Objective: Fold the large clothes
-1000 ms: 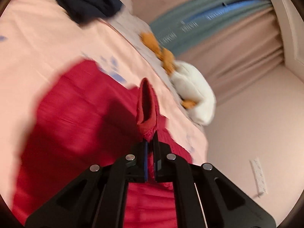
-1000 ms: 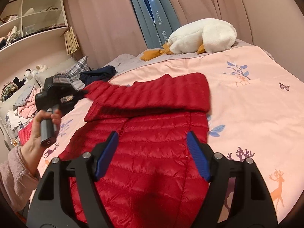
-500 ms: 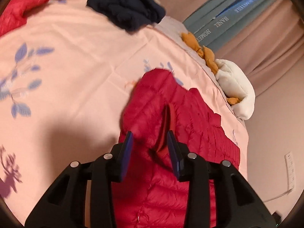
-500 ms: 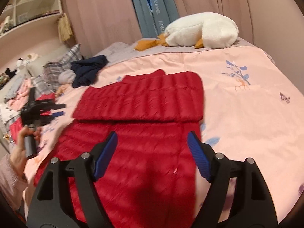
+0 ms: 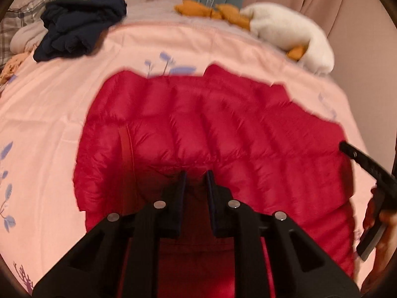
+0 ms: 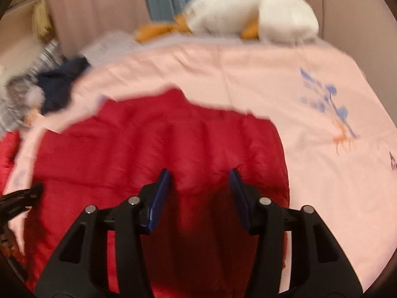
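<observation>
Red quilted down jacket (image 5: 223, 129) lies flat on the pink printed bedspread (image 5: 49, 124), its top part folded down over the body so a fold edge runs across the width; same jacket (image 6: 158, 149) fills the middle of the right wrist view. Left tongs (image 5: 194, 176) aimed down at the fold edge near the jacket's middle, jaws narrowly parted and just closing in; a gap shows between the pads, and whether any cloth sits between them I cannot tell. Right tongs (image 6: 199, 175) over the jacket's right half, jaws spread and also just closing; red fabric shows behind the gap but the pads do not press on it. The right tongs also show at the far right edge of the left view, with part of a hand (image 5: 385, 226) holding them. Navy garment (image 5: 79, 27) bunched at the far left of the bed. White plush goose (image 5: 292, 29) with orange feet along the far edge, by the curtain (image 6: 94, 2). Right view is blurred.
</observation>
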Action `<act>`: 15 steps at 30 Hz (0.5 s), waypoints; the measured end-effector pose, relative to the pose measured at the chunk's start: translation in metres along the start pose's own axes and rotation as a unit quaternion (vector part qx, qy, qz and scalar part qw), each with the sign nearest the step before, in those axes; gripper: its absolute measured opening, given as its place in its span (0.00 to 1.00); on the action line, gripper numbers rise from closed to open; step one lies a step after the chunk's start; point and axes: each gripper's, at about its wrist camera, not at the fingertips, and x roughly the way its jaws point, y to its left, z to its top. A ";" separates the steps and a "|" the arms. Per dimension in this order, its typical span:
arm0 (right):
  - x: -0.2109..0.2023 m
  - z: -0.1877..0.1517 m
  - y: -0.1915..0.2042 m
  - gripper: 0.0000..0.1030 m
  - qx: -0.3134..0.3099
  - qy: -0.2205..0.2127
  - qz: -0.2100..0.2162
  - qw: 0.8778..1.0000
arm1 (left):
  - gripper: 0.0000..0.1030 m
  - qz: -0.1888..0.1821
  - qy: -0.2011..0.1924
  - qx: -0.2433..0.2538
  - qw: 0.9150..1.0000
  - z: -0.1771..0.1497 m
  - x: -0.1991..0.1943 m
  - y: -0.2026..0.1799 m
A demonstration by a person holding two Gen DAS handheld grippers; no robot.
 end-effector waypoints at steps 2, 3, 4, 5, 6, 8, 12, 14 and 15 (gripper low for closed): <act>0.016 -0.008 -0.004 0.49 0.001 0.014 -0.001 1.000 | 0.16 0.001 0.006 0.002 1.000 -0.004 0.007 0.006; 0.018 -0.010 -0.006 0.49 0.006 0.014 0.002 1.000 | 0.16 -0.005 0.005 0.001 1.000 -0.004 0.010 0.007; 0.019 -0.010 -0.006 0.49 0.008 0.016 0.003 1.000 | 0.16 -0.008 0.005 -0.001 1.000 -0.003 0.011 0.008; 0.018 -0.008 -0.006 0.49 0.008 0.020 0.000 1.000 | 0.16 -0.009 0.006 -0.002 1.000 -0.003 0.012 0.010; 0.015 -0.006 -0.003 0.49 0.006 0.022 -0.011 1.000 | 0.16 -0.008 0.006 -0.002 1.000 -0.003 0.013 0.009; -0.003 -0.003 0.007 0.51 -0.001 0.002 -0.030 1.000 | 0.16 -0.004 0.009 0.000 1.000 -0.003 0.013 0.008; -0.045 -0.006 0.049 0.56 -0.046 -0.057 0.046 0.996 | 0.16 -0.003 0.010 0.001 1.000 -0.003 0.012 0.005; -0.046 -0.011 0.073 0.56 -0.071 -0.050 0.075 0.993 | 0.16 -0.004 0.010 -0.001 1.000 -0.003 0.012 0.005; -0.041 -0.014 0.085 0.56 -0.087 -0.040 0.080 0.992 | 0.16 -0.002 0.008 -0.003 1.000 -0.003 0.012 0.005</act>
